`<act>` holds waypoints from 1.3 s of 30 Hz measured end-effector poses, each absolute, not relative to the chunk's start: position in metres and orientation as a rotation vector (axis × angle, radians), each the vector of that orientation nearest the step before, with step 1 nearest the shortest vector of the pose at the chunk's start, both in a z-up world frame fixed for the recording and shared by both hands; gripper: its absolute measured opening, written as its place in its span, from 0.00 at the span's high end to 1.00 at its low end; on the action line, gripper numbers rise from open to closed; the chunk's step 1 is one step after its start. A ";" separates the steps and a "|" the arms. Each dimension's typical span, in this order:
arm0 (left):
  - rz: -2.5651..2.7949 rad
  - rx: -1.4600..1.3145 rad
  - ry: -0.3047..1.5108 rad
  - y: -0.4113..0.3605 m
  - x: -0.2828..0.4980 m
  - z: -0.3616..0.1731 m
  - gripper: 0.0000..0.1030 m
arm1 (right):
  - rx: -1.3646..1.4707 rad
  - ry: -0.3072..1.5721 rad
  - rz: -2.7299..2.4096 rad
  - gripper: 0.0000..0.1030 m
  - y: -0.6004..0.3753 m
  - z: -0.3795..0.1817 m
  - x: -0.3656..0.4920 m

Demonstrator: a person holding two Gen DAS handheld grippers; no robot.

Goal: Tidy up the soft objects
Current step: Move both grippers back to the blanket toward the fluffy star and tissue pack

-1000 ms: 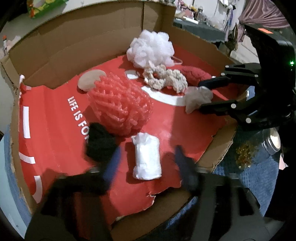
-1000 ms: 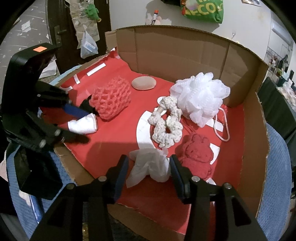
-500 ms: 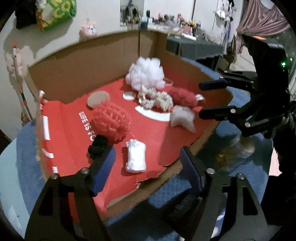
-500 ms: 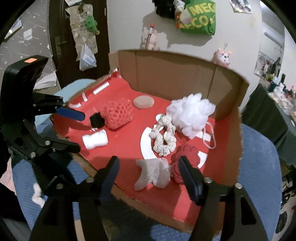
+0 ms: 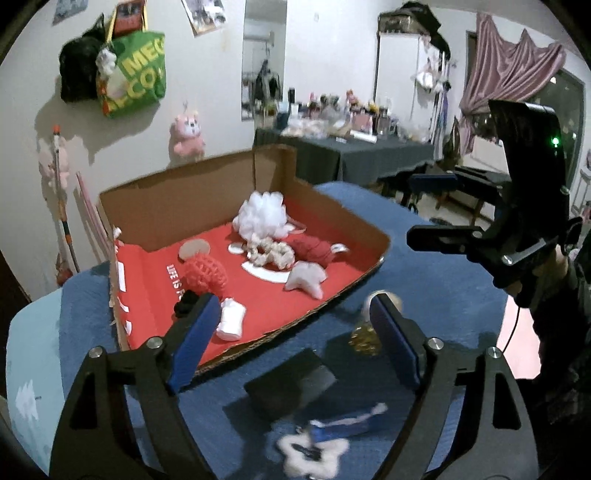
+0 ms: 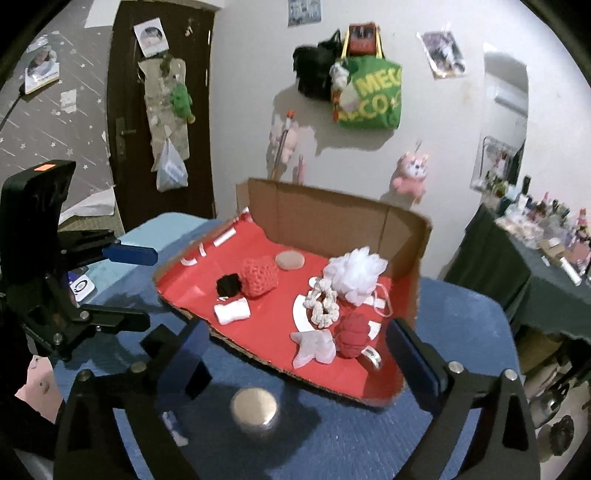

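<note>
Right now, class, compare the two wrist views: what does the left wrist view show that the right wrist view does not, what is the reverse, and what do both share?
Only the left wrist view: a pink curtain and a fluffy blue-and-white item on the blue cloth. Only the right wrist view: a dark door and a silver-lidded jar. Both share: the cardboard tray, white mesh pouf and green bag.

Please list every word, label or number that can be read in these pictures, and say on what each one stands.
"MEG" over "ECO", cut off at the fold: green bag hanging on the wall.
"LIFE IS F", the rest hidden: red liner of the cardboard box.
Posters on the wall, papers on the door: too small to read.
</note>
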State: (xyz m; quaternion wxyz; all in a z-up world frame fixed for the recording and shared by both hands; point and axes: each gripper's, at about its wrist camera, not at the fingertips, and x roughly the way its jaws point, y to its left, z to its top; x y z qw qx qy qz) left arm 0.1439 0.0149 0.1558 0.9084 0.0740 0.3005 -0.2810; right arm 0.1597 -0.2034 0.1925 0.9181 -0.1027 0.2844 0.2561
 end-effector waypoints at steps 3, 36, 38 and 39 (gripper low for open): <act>-0.574 0.138 0.574 0.014 0.123 0.166 0.18 | -0.205 0.547 0.508 0.00 -0.207 0.201 0.138; -0.313 -0.050 0.524 0.014 0.006 0.072 0.14 | -0.008 0.552 0.281 0.00 -0.218 0.083 0.013; -0.304 -0.061 0.548 0.016 0.007 0.063 0.14 | 0.001 0.571 0.282 0.00 -0.219 0.075 0.015; -0.299 -0.065 0.560 0.017 0.008 0.059 0.14 | 0.003 0.579 0.281 0.00 -0.219 0.072 0.016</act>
